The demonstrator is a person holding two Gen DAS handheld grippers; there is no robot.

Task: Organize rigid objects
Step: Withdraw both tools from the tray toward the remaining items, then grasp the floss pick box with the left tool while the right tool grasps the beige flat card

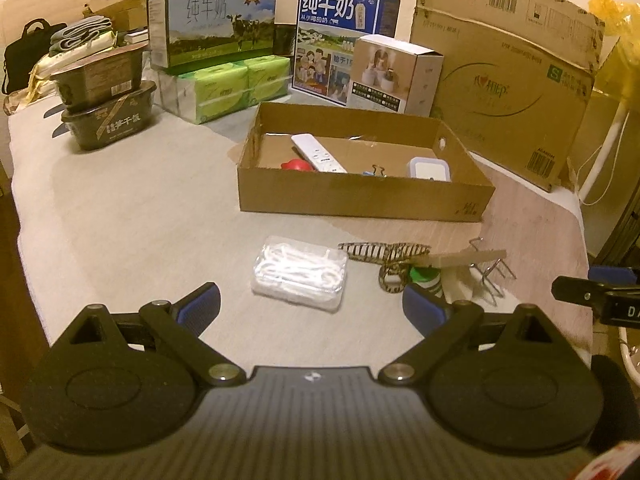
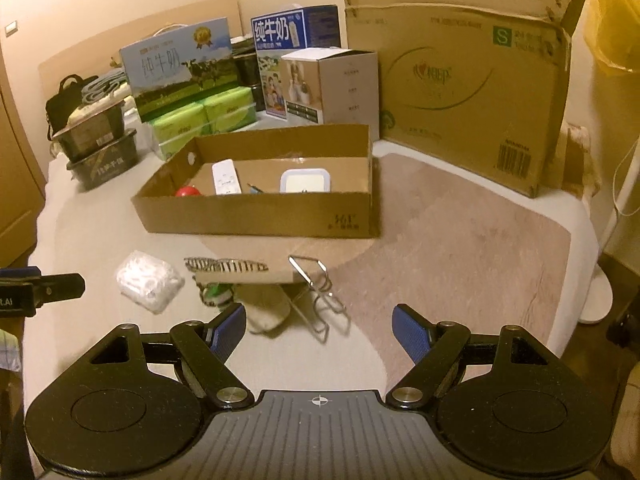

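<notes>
Cloth-covered table (image 1: 120,216) holds cardboard tray (image 1: 360,196); boxes behind.

Brown cardboard tray (image 1: 360,200) — white remote (image 1: 318,153), red ball (image 1: 297,164) inside; striped hair clip (image 1: 384,251) — clear floss-pick box (image 1: 300,270).

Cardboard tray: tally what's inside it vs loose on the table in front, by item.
In cardboard tray:
white remote: 1
red object: 1
binder clip: 1
lidded white container: 1
Loose:
floss pick box: 1
striped hair clip: 1
wire rack: 1
green-capped item: 1
Total: 8
</notes>
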